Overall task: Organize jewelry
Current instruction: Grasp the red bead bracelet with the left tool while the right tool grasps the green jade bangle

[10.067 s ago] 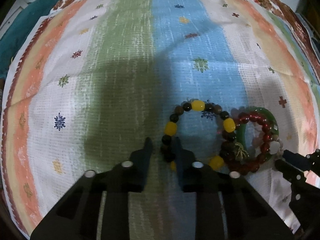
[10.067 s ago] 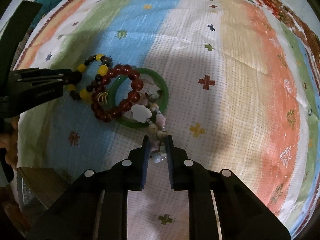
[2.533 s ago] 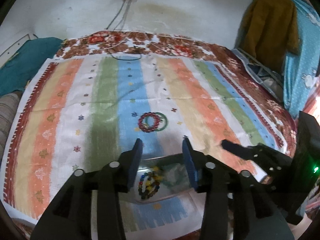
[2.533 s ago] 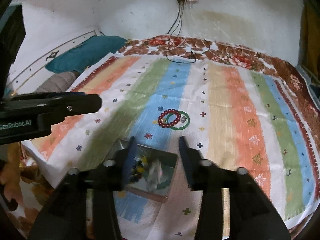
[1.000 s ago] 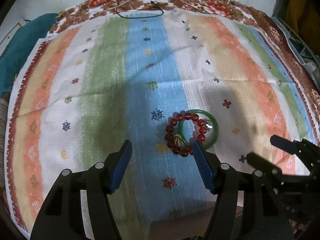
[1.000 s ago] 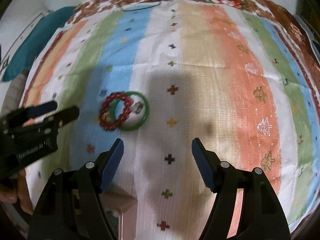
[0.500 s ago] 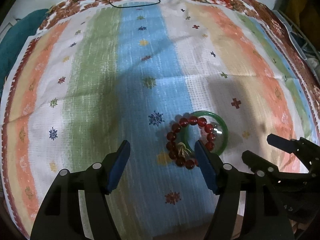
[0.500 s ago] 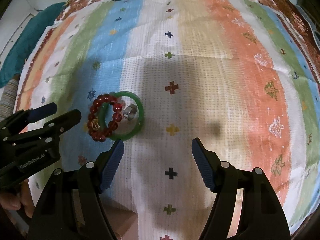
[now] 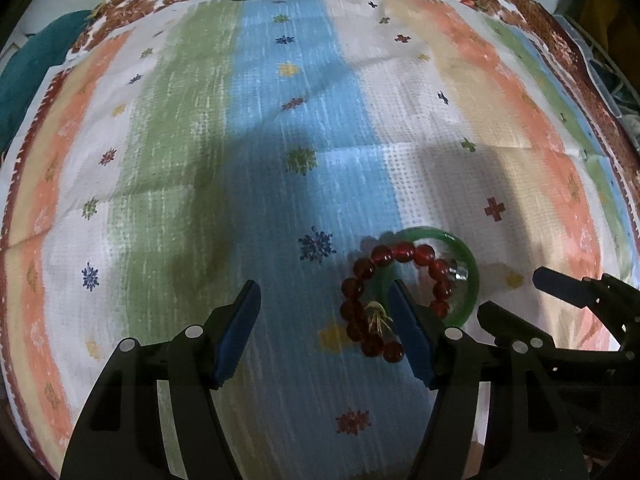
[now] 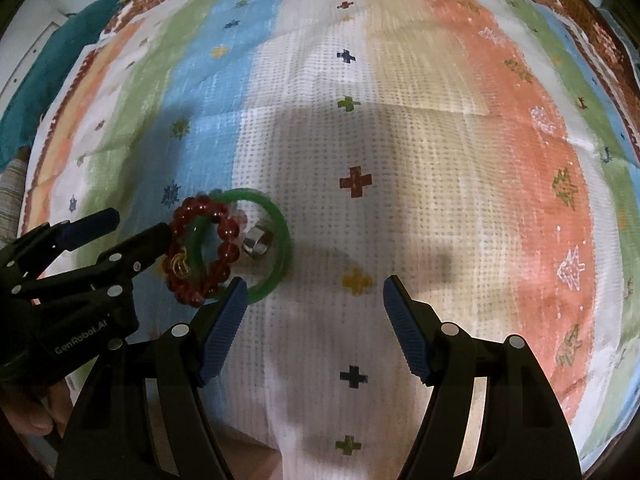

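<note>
You are holding left gripper (image 9: 324, 304) wide, empty, pointing steeply down at cloth (image 9: 280, 160). Red beads (image 9: 360, 304) lying just inside its right finger, overlapping green bangle (image 9: 470, 268). Ring (image 10: 258, 242) sitting inside bangle. Right gripper (image 10: 312, 300) also gaping, empty; bangle lying by its left fingertip.

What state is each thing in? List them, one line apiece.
Left gripper: open, holding nothing.
Right gripper: open, holding nothing.
Red bead bracelet: lying flat on the cloth, overlapping the bangle, not gripped.
Green bangle: lying flat on the cloth, not gripped.
Silver ring: loose inside the bangle, tipped on its side.
Striped cloth: spread out, lightly creased.
</note>
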A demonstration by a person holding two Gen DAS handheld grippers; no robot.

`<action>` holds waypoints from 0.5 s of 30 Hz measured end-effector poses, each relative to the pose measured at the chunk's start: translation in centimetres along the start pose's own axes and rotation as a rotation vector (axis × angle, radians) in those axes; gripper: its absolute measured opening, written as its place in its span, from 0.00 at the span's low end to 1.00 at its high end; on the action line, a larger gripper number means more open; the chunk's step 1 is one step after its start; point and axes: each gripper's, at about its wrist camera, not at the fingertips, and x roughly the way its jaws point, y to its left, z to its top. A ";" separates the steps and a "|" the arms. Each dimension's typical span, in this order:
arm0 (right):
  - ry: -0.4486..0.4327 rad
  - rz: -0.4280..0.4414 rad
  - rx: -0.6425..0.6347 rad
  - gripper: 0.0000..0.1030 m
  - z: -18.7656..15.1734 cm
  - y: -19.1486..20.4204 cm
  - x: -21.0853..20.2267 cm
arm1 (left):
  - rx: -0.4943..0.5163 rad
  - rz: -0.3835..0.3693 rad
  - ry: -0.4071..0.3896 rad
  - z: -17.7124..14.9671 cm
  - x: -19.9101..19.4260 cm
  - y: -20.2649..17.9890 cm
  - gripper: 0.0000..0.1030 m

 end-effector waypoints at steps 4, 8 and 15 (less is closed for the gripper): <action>0.007 -0.003 -0.003 0.68 0.4 0.3 0.5 | 0.000 0.004 0.004 0.3 0.5 0.2 0.63; 0.012 -0.016 -0.012 0.68 0.8 0.5 1.2 | -0.005 0.009 0.016 0.4 1.2 0.6 0.63; 0.008 -0.032 -0.024 0.68 1.3 0.9 1.9 | -0.001 0.006 0.026 0.7 2.0 0.7 0.63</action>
